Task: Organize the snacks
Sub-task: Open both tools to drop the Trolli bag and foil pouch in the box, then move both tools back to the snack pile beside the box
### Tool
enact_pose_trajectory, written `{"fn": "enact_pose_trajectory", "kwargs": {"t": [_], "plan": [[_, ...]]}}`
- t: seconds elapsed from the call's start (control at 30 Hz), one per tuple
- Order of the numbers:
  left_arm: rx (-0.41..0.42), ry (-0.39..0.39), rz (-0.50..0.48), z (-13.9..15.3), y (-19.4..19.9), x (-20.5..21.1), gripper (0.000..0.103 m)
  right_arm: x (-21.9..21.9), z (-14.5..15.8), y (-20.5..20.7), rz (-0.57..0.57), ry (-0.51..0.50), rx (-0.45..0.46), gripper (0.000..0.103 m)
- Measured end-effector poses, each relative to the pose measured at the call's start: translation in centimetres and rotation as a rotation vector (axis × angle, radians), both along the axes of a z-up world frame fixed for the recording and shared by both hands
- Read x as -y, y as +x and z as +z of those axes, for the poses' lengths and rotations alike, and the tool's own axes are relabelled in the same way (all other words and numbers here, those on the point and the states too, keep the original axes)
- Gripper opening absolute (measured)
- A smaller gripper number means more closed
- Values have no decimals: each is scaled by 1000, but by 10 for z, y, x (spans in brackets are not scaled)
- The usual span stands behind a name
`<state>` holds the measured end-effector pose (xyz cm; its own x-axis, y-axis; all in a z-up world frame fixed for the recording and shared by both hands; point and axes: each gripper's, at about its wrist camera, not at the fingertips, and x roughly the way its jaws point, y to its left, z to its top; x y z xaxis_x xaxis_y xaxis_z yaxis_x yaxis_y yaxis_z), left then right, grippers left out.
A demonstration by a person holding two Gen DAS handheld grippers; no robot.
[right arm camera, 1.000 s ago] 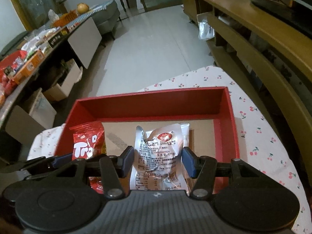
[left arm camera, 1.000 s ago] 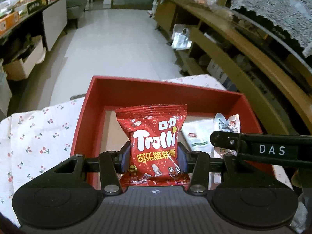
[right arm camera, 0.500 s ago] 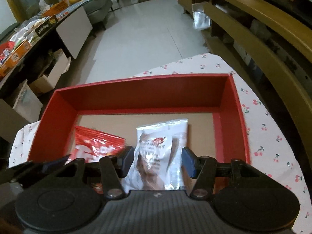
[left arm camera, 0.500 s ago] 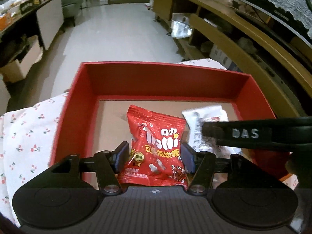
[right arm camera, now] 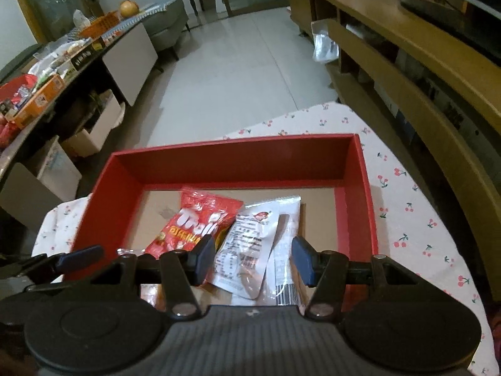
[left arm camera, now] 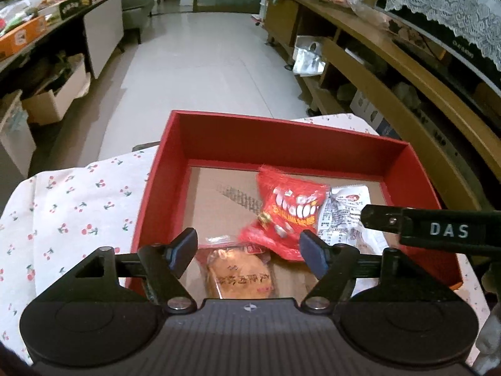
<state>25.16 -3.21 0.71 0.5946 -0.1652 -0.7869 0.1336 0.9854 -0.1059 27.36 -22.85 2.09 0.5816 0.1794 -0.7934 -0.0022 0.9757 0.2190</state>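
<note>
both my fingers [left arm camera: 249, 249] spread apart and empty, red trolli bag [left arm camera: 289, 214] and silver pouch [right arm camera: 250, 247] in the red box [right arm camera: 238, 161], lift straight up, clear of the rim.

red Trolli bag [left arm camera: 289, 216] motion-blurred, orange snack packet [left arm camera: 239, 277] partly hidden behind gripper body

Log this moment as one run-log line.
left gripper: open, empty | right gripper: open, empty | red candy bag, silver packet: in red box
</note>
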Motion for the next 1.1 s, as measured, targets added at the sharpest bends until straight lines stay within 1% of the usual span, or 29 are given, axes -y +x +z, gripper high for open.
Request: {"fn": "enact_pose_trajectory", "kwargs": {"t": [0.37,0.47,0.6,0.73,0.83,0.97,1.1], "plan": [[-11,-15,-6,9,-34,-7,80,-1,5,-41,20,5,-22,71],[16,2,-9,12,-48,-7,82,0,7,-54,22,10,-24,71],[-5,-43,-7,15,-61,-11,83,3,13,-70,22,27,-10,73],[-11,-50,-7,14,-74,-11,83,3,18,-86,32,39,4,74],[-30,-60,-9,10,-83,-11,83,0,19,-97,49,47,4,74],[-51,-57,-11,4,-92,-10,83,-2,15,-112,62,43,-7,75],[-59,-63,-4,2,-99,-11,83,1,9,-121,51,40,-27,75]]}}
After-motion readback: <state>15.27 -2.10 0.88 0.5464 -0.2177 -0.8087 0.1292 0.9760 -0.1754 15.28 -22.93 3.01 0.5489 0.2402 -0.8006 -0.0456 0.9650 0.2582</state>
